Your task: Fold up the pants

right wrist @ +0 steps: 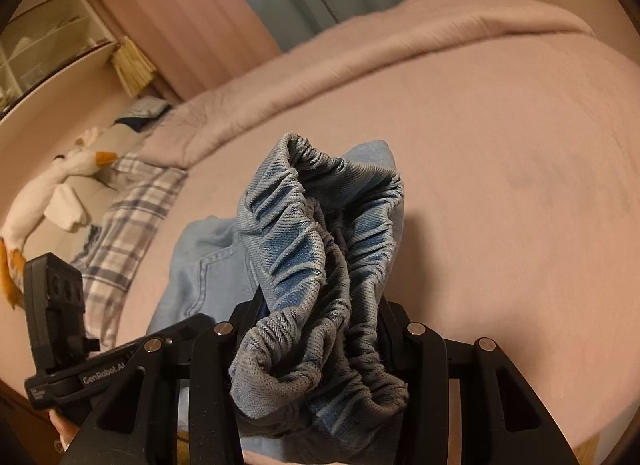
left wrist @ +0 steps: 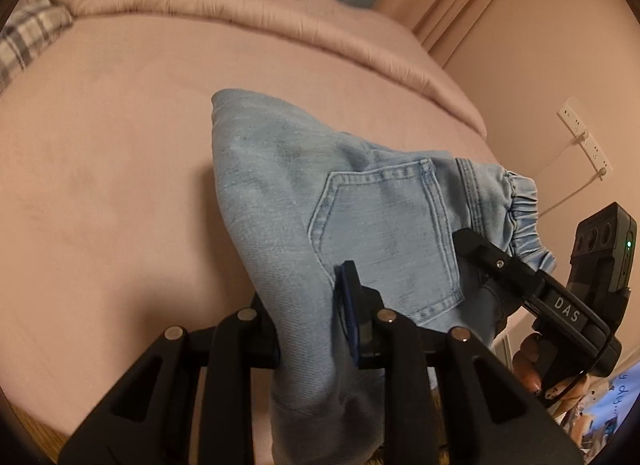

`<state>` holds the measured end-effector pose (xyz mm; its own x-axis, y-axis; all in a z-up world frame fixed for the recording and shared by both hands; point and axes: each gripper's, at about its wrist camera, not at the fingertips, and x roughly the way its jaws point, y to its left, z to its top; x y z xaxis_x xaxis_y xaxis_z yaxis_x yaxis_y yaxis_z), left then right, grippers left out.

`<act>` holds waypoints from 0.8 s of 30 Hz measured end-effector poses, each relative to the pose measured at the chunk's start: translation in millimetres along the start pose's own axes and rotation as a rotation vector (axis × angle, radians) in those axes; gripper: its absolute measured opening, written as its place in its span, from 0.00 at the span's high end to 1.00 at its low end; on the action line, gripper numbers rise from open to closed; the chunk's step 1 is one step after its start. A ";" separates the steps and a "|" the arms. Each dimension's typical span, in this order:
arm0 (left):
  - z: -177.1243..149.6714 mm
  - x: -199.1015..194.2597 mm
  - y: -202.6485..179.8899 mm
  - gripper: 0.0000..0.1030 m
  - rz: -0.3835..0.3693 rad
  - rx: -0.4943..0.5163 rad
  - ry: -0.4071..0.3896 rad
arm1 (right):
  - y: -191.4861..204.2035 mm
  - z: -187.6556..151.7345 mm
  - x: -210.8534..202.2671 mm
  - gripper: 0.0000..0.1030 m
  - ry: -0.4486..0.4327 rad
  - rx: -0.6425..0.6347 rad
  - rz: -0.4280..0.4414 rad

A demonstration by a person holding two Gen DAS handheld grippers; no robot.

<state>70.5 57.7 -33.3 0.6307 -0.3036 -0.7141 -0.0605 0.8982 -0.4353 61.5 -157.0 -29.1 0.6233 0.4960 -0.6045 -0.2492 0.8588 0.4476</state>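
Left wrist: both tools (left wrist: 316, 329) (right wrist: 316, 329) clamp raised pants (left wrist: 288, 193).

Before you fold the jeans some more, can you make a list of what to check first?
1. Left gripper has hold of the jeans: ok, denim is pinched between its fingers.
2. Right gripper has hold of the elastic waistband: ok, the bunched band sits between its fingers.
3. Jeans lie flat: not ok, they hang crumpled and lifted off the bed.
4. Room on the bed to lay them down: ok, bare pink sheet lies ahead.
5. Legs lined up: cannot tell, the lower part is out of view.
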 end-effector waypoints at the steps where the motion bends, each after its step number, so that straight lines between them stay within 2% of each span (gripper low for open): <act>1: 4.5 0.1 3.4 0.78 0.004 0.000 -0.008 | 2.8 6.6 3.1 0.56 -0.005 -0.007 0.004; 6: 34.6 29.5 22.8 0.77 0.047 -0.002 -0.036 | 17.6 37.0 33.6 0.56 -0.005 -0.074 -0.016; 11: 56.8 76.9 48.4 0.77 0.075 -0.065 0.023 | 14.6 52.6 87.1 0.56 0.068 -0.068 -0.067; 14: 60.5 101.3 63.9 0.76 0.096 -0.093 0.070 | 5.8 51.9 117.7 0.56 0.120 -0.045 -0.090; 16: 60.6 107.7 69.4 0.75 0.084 -0.104 0.071 | 0.0 49.3 133.8 0.56 0.154 -0.028 -0.108; 20: 57.3 109.8 73.0 0.66 0.076 -0.131 0.068 | -12.3 41.4 138.6 0.54 0.171 -0.002 -0.113; 23: 55.4 106.6 74.6 0.61 0.073 -0.167 0.064 | -20.3 39.1 134.5 0.49 0.182 0.030 -0.110; 24: 55.9 104.4 73.9 0.56 0.080 -0.173 0.064 | -19.9 40.0 134.8 0.46 0.181 0.038 -0.111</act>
<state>175.2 110.1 -109.4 0.5686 -0.2584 -0.7810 -0.2440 0.8537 -0.4601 180.1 -112.4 -93.1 0.5015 0.4166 -0.7582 -0.1564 0.9056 0.3942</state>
